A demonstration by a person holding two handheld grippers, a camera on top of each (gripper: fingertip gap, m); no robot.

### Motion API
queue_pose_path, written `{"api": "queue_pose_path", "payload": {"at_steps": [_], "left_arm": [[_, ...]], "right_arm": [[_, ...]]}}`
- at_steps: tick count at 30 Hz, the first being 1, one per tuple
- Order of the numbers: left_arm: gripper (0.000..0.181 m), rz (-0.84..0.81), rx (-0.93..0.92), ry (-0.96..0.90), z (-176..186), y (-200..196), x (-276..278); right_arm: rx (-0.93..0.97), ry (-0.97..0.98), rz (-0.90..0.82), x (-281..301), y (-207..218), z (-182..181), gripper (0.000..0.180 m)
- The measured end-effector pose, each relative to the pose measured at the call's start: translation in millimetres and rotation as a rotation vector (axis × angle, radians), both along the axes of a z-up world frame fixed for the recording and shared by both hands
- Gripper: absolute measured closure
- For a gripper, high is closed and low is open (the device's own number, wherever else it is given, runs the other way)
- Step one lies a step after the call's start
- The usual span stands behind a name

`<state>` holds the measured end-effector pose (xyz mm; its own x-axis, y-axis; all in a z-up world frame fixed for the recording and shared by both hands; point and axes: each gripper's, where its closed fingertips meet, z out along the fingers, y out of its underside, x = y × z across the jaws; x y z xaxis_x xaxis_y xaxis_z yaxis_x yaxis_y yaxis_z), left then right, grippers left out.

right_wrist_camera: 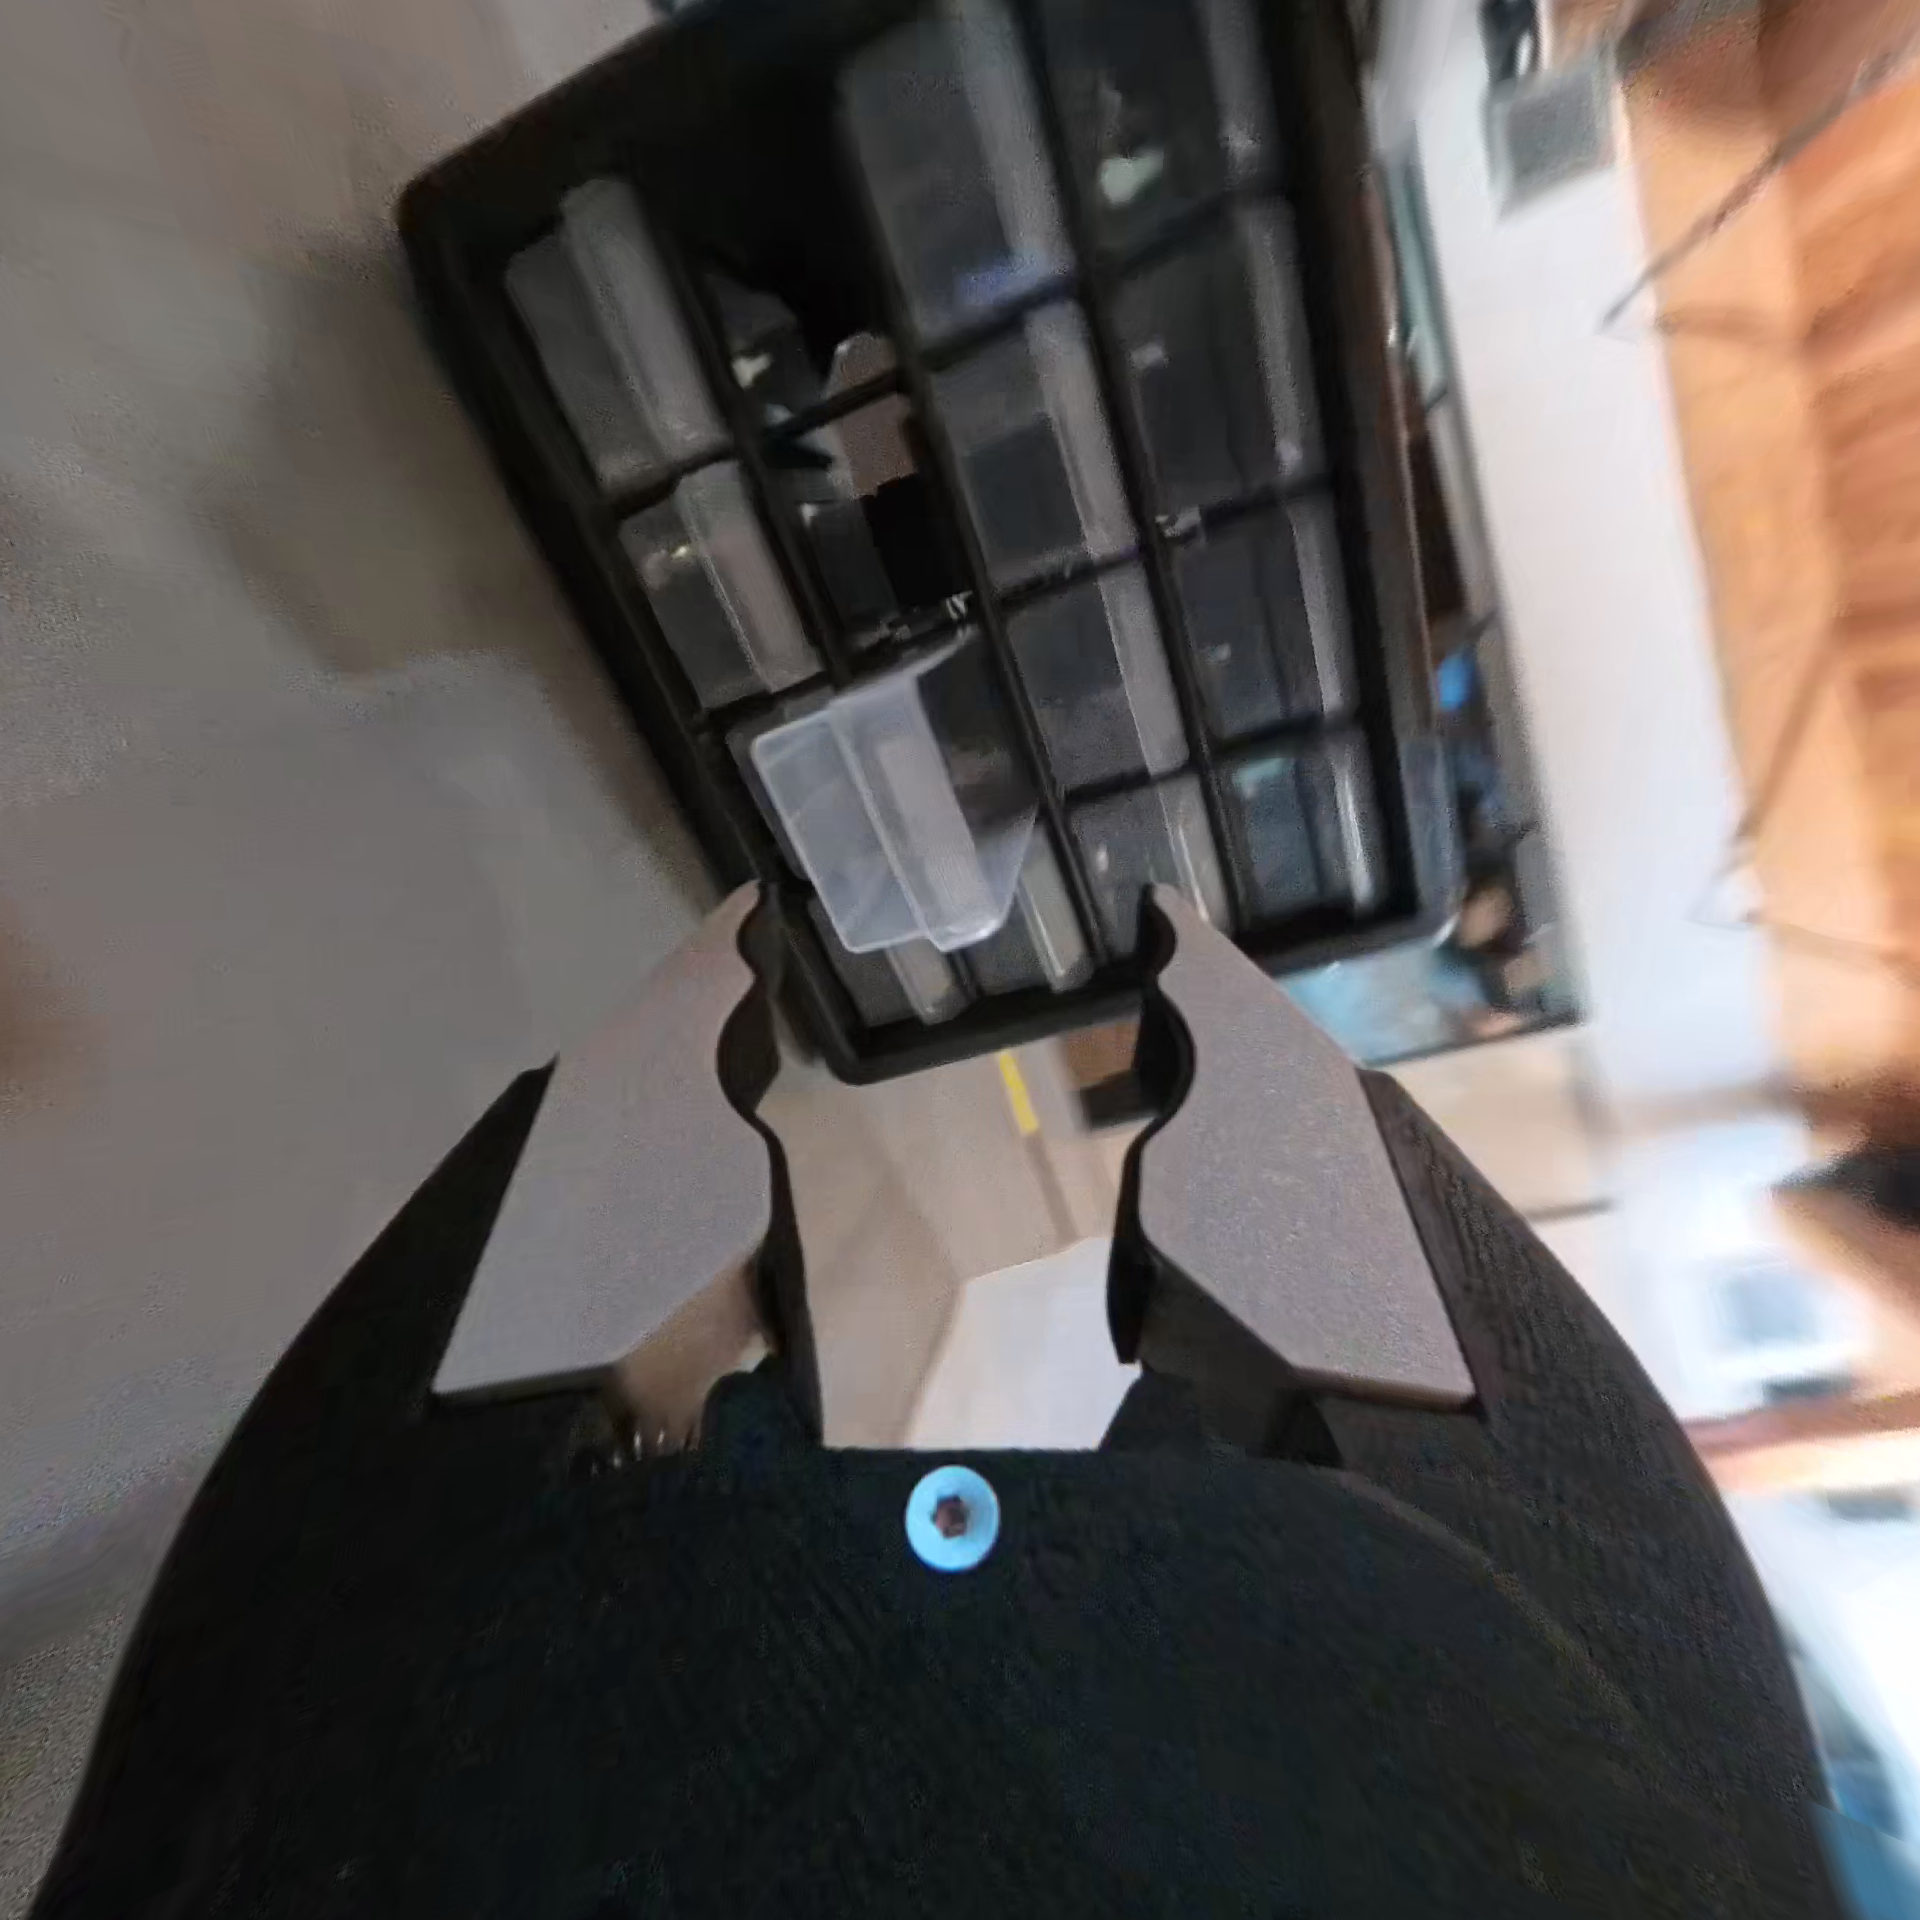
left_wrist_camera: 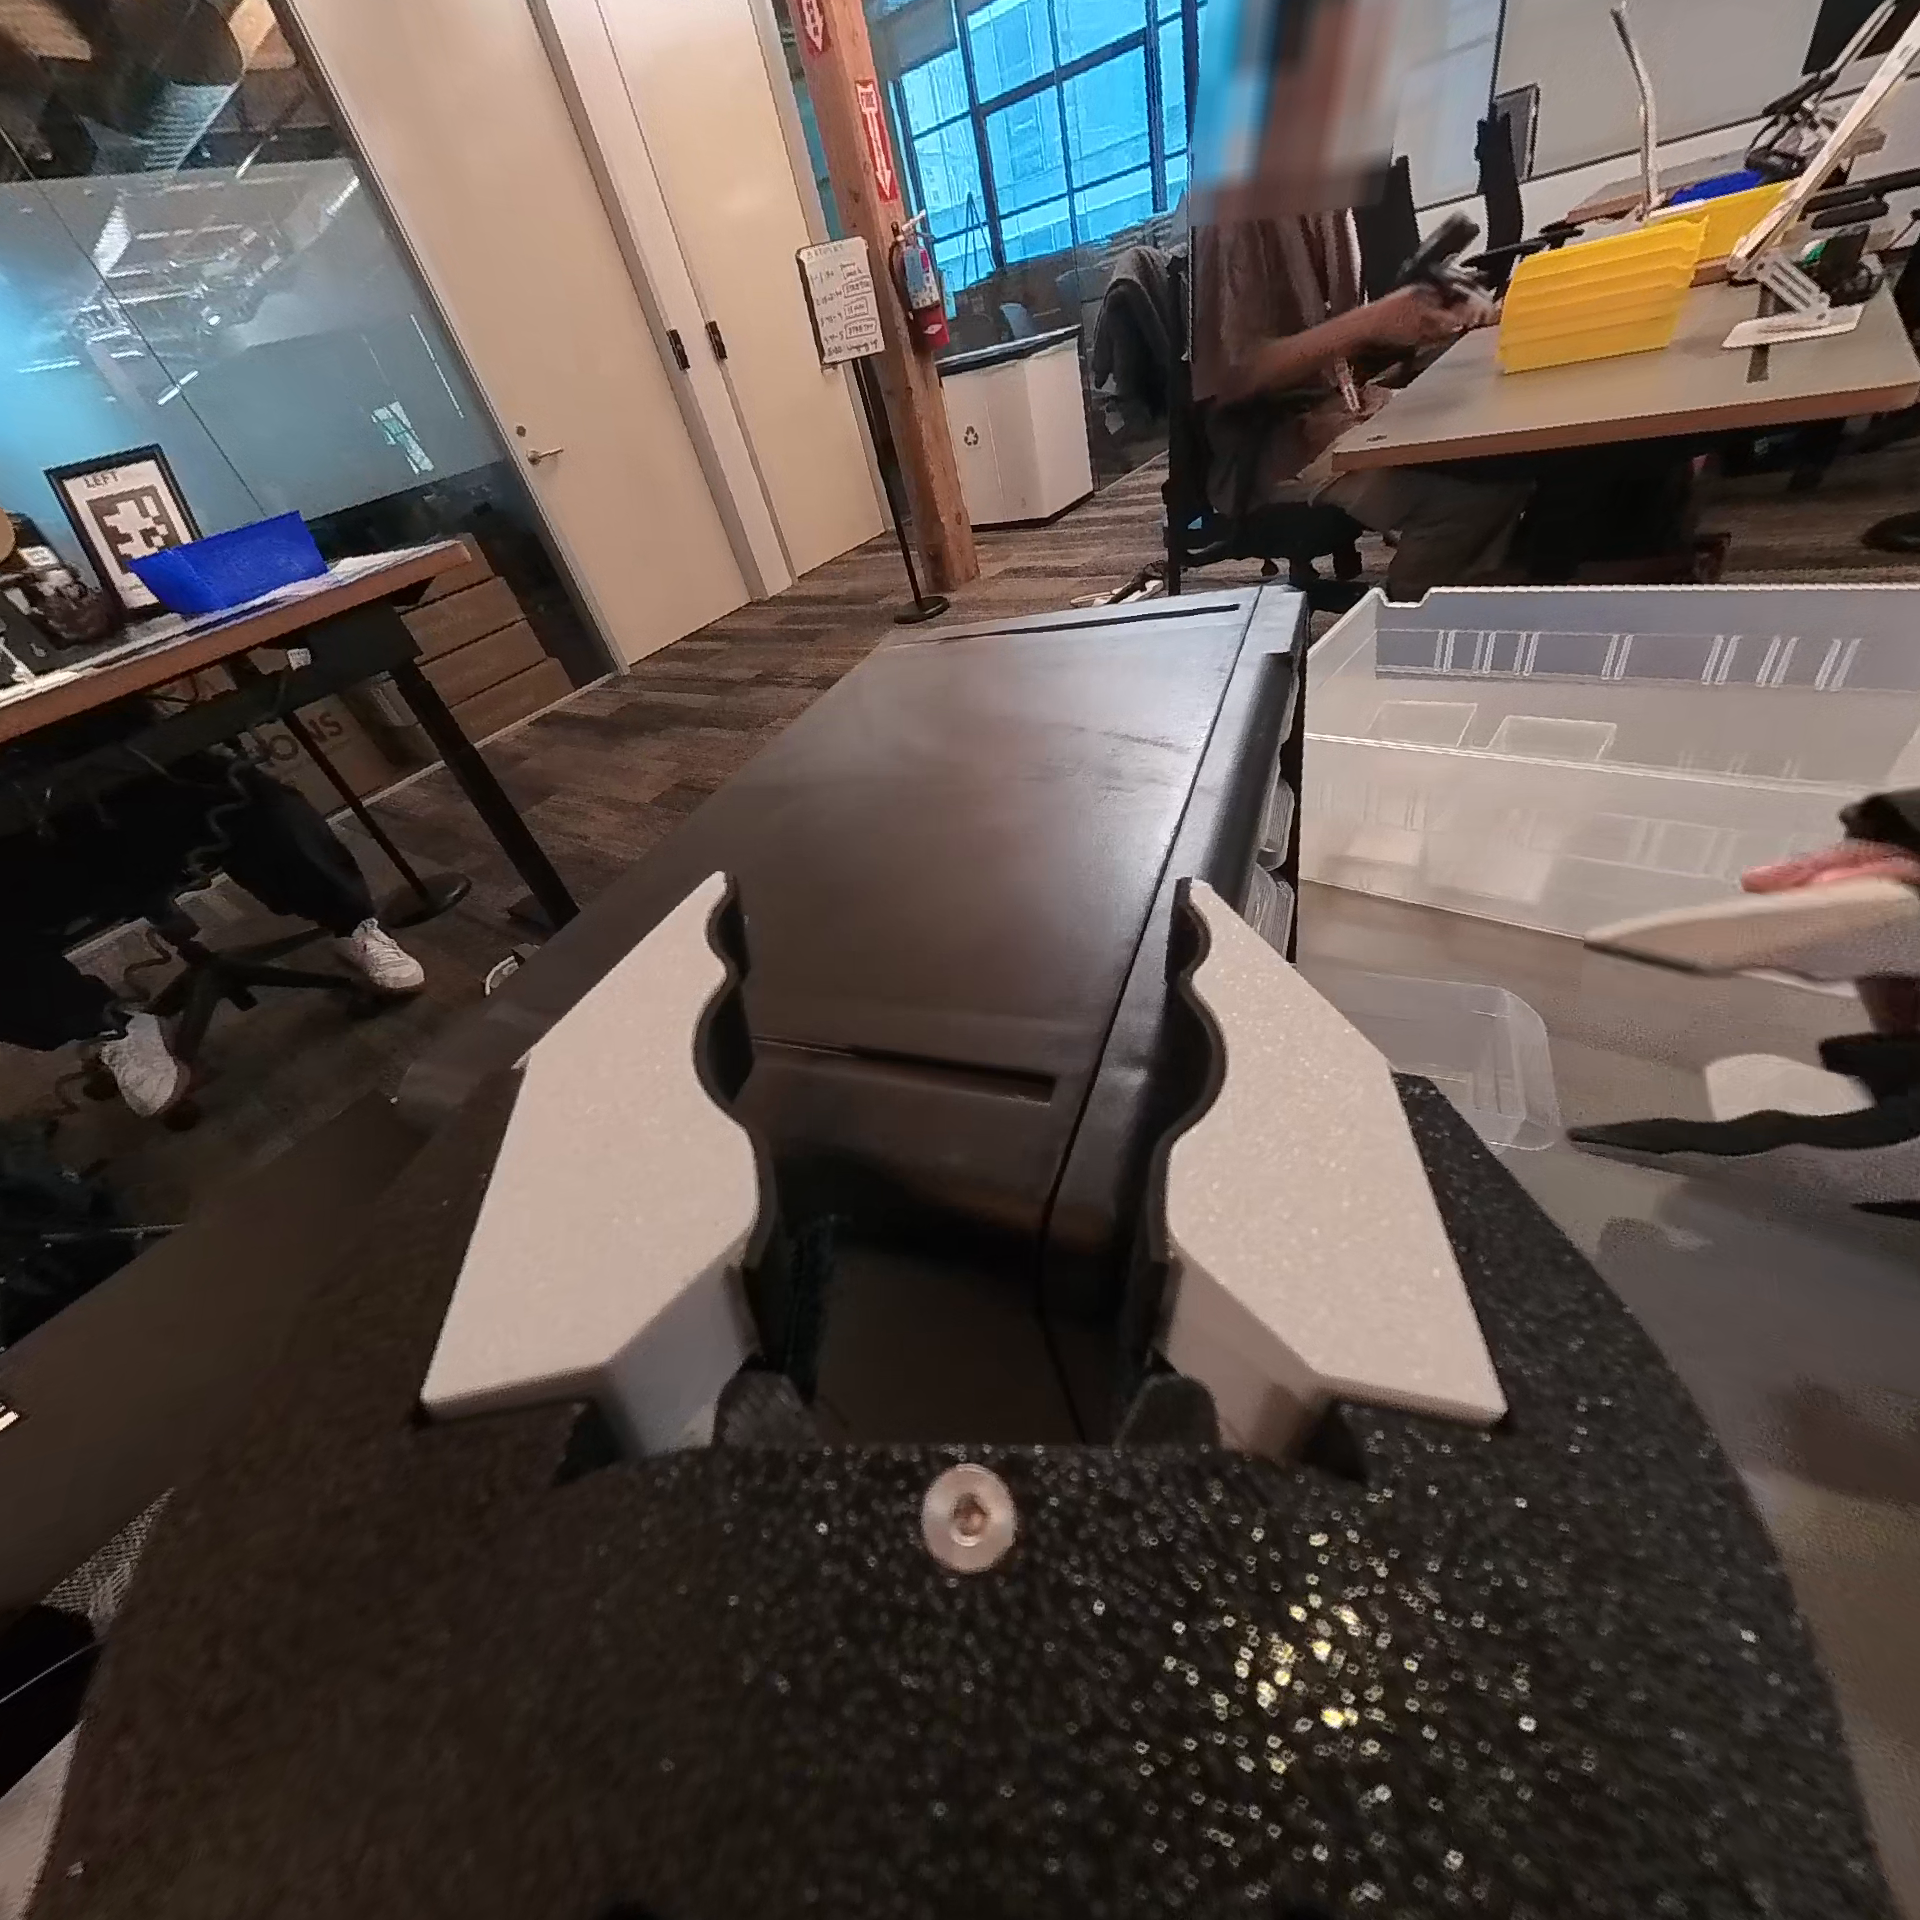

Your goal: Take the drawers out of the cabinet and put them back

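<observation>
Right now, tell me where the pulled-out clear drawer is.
In the right wrist view the clear drawer sticks out of the black cabinet, just ahead of the open right gripper.

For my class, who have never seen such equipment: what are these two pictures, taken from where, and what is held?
No robot here: a person holds a two-finger tool in each hand, each with a camera looking along its fingers. The left view shows the left gripper, open, above the top of the black cabinet; a clear bin stands beside it. The right view, blurred, faces the cabinet's front grid of small drawers; one clear drawer sticks out. The right gripper is open just short of it. Nothing is held.
</observation>
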<state>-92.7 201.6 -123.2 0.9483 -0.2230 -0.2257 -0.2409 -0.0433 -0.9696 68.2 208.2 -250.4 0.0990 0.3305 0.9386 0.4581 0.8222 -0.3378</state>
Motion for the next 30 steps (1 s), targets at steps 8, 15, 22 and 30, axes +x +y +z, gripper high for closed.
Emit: {"api": "queue_pose_path", "payload": {"at_steps": [8, 15, 22, 30], "left_arm": [[0.101, 0.000, -0.002, -0.001, 0, 0, 0], [0.102, 0.004, -0.005, 0.004, 0, 0, 0], [0.103, 0.006, -0.005, 0.009, 0, 0, 0], [0.102, -0.002, -0.007, -0.002, 0, 0, 0]], "right_arm": [[-1.174, 0.256, -0.111, -30, 15, 22, 0.056], [-1.266, 0.021, -0.435, -58, 34, -23, 0.073], [-1.285, -0.082, -0.547, -70, 43, -30, 0.106], [-1.294, -0.120, -0.543, -44, 30, -32, 0.117]]}}
